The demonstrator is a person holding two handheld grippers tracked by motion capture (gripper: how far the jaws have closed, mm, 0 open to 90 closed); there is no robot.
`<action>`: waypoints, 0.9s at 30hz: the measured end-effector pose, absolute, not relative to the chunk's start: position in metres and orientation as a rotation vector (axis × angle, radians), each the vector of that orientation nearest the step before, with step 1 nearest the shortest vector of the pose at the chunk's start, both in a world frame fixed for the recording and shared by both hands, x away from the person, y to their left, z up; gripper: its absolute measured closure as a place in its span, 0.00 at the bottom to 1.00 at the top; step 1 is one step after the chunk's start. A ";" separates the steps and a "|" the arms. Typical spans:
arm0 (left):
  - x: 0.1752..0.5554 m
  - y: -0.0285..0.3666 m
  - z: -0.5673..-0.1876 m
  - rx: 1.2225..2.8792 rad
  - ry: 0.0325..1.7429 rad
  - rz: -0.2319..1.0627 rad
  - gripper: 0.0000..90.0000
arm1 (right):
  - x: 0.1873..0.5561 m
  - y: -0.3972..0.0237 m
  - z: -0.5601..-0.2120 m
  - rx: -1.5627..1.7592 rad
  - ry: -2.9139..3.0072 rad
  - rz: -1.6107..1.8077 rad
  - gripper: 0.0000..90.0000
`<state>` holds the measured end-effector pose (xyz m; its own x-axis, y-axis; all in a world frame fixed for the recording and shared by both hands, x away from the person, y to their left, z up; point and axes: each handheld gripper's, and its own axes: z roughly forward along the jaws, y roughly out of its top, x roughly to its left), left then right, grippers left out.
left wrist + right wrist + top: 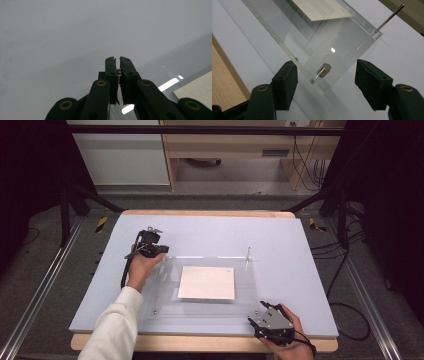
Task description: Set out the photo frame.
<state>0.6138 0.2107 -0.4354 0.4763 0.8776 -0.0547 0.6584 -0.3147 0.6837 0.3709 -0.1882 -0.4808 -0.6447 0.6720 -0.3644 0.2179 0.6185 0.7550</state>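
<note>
At the near edge of the surface (300, 250), a matte pale grey-blue sheet laid over a wooden top, the right gripper (257, 320) sits at the near right corner of a clear acrylic plate (165, 307). In the right gripper view its two black, felt-faced jaws stand apart on either side of that corner, pressing on nothing; a small cylindrical metal peg (324, 70) stands in the plate between them, clear of both pads. The plate is flat, glossy and rectangular, with light glinting off it. A square white card (207, 282) lies at its centre. At the far right corner a thin, straight metal pin (248, 255) rises upright. Farther off, at the plate's far left corner, the left gripper (161, 251) is held by a hand in a white sleeve (117, 325). Its jaws are drawn almost together, nipping a tiny bright metal piece (119, 72) between the pads, above the bare grey sheet just beside the plate's edge.
</note>
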 end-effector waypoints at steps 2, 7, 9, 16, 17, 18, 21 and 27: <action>0.614 0.211 -0.435 2.077 1.265 0.431 0.94 | 0.371 -0.186 -0.481 0.669 2.197 0.918 0.44; 0.615 0.212 -0.435 2.083 1.259 0.427 0.94 | 0.370 -0.184 -0.481 0.652 2.192 0.912 0.46; 0.615 0.212 -0.435 2.084 1.253 0.426 0.94 | 0.369 -0.185 -0.480 0.643 2.190 0.905 0.48; 0.615 0.212 -0.435 2.087 1.250 0.422 0.94 | 0.369 -0.185 -0.482 0.623 2.181 0.911 0.47; 0.615 0.213 -0.436 2.087 1.250 0.421 0.94 | 0.369 -0.185 -0.482 0.617 2.178 0.913 0.47; 0.615 0.213 -0.436 2.087 1.250 0.420 0.94 | 0.369 -0.184 -0.482 0.615 2.177 0.911 0.46; 0.616 0.213 -0.436 2.084 1.249 0.418 0.94 | 0.370 -0.180 -0.482 0.590 2.175 0.919 0.47; 0.616 0.213 -0.437 2.083 1.235 0.425 0.93 | 0.368 -0.175 -0.480 0.547 2.151 0.919 0.54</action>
<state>0.6159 0.2134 -0.4366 0.4991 0.8647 -0.0566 0.6465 -0.3280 0.6888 0.3683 -0.1751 -0.4802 -0.6491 0.6121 -0.4518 0.0968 0.6555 0.7490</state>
